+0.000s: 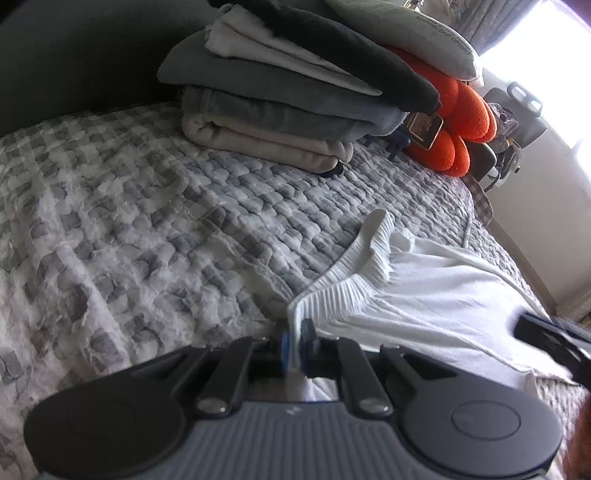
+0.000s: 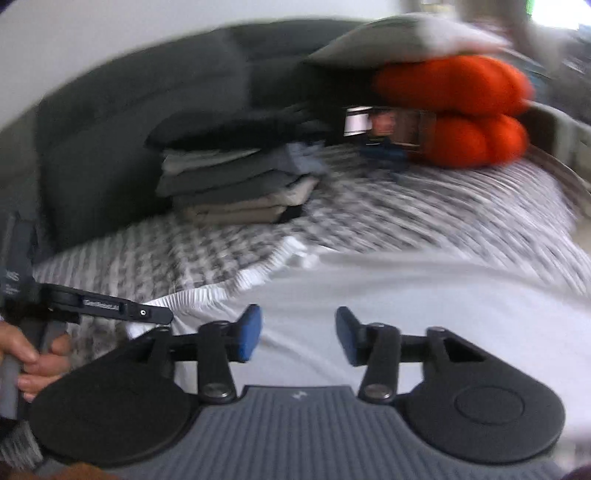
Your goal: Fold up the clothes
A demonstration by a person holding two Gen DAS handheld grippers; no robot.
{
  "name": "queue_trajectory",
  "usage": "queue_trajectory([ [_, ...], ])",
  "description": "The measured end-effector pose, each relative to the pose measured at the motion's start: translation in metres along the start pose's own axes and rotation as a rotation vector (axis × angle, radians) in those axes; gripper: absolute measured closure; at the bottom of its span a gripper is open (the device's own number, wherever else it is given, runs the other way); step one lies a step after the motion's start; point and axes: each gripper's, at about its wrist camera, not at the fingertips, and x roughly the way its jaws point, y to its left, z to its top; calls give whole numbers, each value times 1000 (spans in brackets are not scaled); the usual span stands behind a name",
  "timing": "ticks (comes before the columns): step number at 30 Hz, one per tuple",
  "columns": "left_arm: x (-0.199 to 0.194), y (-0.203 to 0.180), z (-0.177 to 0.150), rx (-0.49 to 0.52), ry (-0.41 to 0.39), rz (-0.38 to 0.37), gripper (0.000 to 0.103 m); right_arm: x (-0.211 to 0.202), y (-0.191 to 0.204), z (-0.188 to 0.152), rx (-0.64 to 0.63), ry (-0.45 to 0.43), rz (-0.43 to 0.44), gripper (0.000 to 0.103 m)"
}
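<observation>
The white garment (image 1: 436, 280), ribbed along its elastic waistband (image 1: 351, 269), lies spread on the near right part of the bed, its band running from the near edge toward the far right. It looks flat and single-layered where visible, so by my judgement no fold has been made in it yet; the folds and the move to the pile are all left.

The left gripper (image 1: 294, 341) is pressed together and pinches the near corner of the waistband, the cloth passing between its blue pads. The right gripper (image 2: 298, 334) hangs over the middle of the white cloth with its blue pads spread apart and nothing between them; its picture is blurred.

Beyond the garment lies the grey-and-white checked quilt (image 1: 147, 206) that covers the bed. On its far side sits a stack of folded clothes (image 1: 273, 110) in grey, beige and dark tones, which suggests earlier items are finished. To the right of the stack is an orange cushion (image 1: 465, 122) with a pale pillow (image 1: 406, 33) on top, and a dark headboard (image 1: 74, 55) stands behind.
</observation>
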Motion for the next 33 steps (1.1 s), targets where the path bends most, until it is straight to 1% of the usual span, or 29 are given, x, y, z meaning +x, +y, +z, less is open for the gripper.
queue_trajectory([
  [2, 0, 1, -1, 1, -1, -6, 96, 36, -5, 20, -78, 95, -20, 52],
  [3, 0, 0, -1, 7, -4, -6, 96, 53, -7, 28, -106, 141, -48, 52],
  [4, -1, 0, -2, 14, -7, -6, 96, 68, -8, 36, -138, 169, -73, 52],
  [6, -1, -1, -3, 23, -12, -6, 95, 87, -4, 45, -219, 190, -96, 52],
  [8, -1, -1, -3, 21, -11, -7, 95, 101, 8, 50, -335, 195, -99, 52],
  [11, -1, 0, -2, 14, -7, -13, 95, 119, 23, 50, -476, 204, -45, 42],
  [12, -1, 0, -2, 13, -6, -14, 95, 127, 26, 51, -505, 204, -37, 42],
  [15, 0, 1, -1, 12, -2, -18, 95, 142, 26, 54, -530, 216, 17, 42],
  [17, -1, 1, -1, 13, -1, -19, 95, 148, 22, 55, -516, 216, 50, 43],
  [19, -2, 1, 0, 14, 3, -22, 95, 149, 14, 57, -476, 216, 85, 65],
  [20, -2, 1, 0, 15, 6, -25, 95, 148, 10, 58, -451, 220, 106, 86],
  [21, -2, 2, 0, 13, 10, -28, 95, 147, 10, 58, -456, 209, 90, 96],
  [23, -3, 3, 0, 10, 15, -33, 95, 144, 9, 58, -469, 188, 67, 97],
  [26, -5, 4, 1, 3, 17, -31, 95, 136, 7, 65, -422, 118, 77, 97],
  [29, -7, 4, 1, -2, 9, -20, 95, 136, 8, 76, -389, 55, 44, 98],
  [33, -9, 4, 2, 8, -7, 6, 95, 156, 20, 84, -418, 55, -23, 98],
])
